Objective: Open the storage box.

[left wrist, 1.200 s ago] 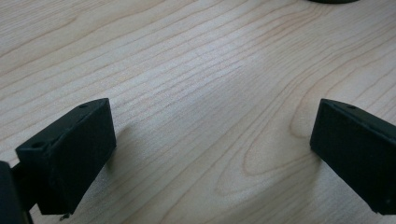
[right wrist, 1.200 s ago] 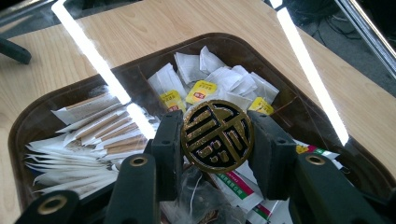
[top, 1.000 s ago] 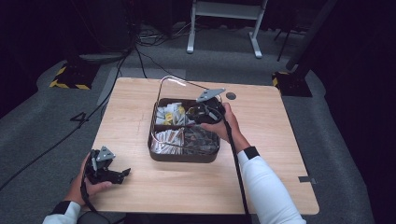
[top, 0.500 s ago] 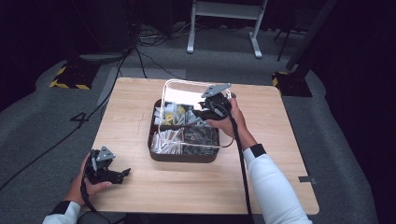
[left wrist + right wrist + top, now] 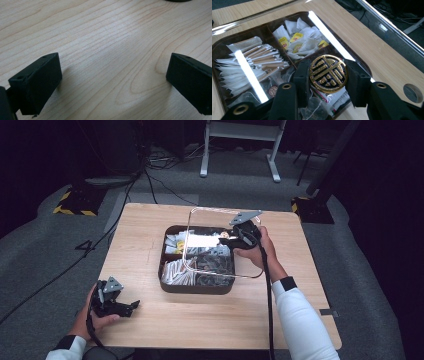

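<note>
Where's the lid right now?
High view: the clear lid hangs tilted over the tray, mid-table, held by its gold knob in the right gripper.

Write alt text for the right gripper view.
The right gripper is shut on the round gold-and-black knob of a clear lid, held above a dark divided tray of white packets and paper sticks on a wooden table.

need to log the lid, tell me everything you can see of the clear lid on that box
The clear lid looks like glossy transparent plastic, square with rounded corners and a raised rim, catching bright glare. A round gold-and-black knob sits at its centre. The right tool is shut on that knob, holding the lid tilted above the dark compartment box, far edge highest.
</note>
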The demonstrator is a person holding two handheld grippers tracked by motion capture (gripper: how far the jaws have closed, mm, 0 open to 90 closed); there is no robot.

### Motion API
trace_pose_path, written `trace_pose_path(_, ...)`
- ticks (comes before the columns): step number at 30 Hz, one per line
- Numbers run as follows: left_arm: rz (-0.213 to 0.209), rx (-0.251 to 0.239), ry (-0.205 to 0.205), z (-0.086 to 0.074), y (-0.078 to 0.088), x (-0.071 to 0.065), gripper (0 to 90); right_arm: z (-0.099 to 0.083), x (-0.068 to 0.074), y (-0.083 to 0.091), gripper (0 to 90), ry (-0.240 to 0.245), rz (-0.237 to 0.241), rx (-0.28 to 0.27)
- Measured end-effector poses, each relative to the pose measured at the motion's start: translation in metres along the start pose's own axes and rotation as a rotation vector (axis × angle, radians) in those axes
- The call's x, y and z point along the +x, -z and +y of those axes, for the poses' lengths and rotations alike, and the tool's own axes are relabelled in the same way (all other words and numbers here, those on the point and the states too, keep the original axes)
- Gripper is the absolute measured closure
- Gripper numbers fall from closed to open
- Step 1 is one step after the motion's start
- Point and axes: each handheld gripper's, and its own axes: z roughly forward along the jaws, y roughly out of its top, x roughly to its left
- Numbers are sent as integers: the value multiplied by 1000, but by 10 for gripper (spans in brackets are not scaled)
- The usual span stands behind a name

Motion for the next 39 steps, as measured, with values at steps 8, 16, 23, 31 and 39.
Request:
trace_pose_path(8, 1, 0, 0, 0, 0, 0, 4, -7, -8, 10, 586, -2, -20, 6)
trace_pose_path(16, 1, 0, 0, 0, 0, 0, 5, -16, -16, 22, 586, -19, -37, -1)
trace_pose_path(23, 1, 0, 0, 0, 0, 0, 5, -28, -26, 31, 586, -47, -58, 4)
trace_pose_path(31, 1, 0, 0, 0, 0, 0, 4, -49, -41, 42, 585, -100, -98, 6)
trace_pose_path(39, 1, 0, 0, 0, 0, 0, 4, -67, -55, 54, 585, -136, -127, 4)
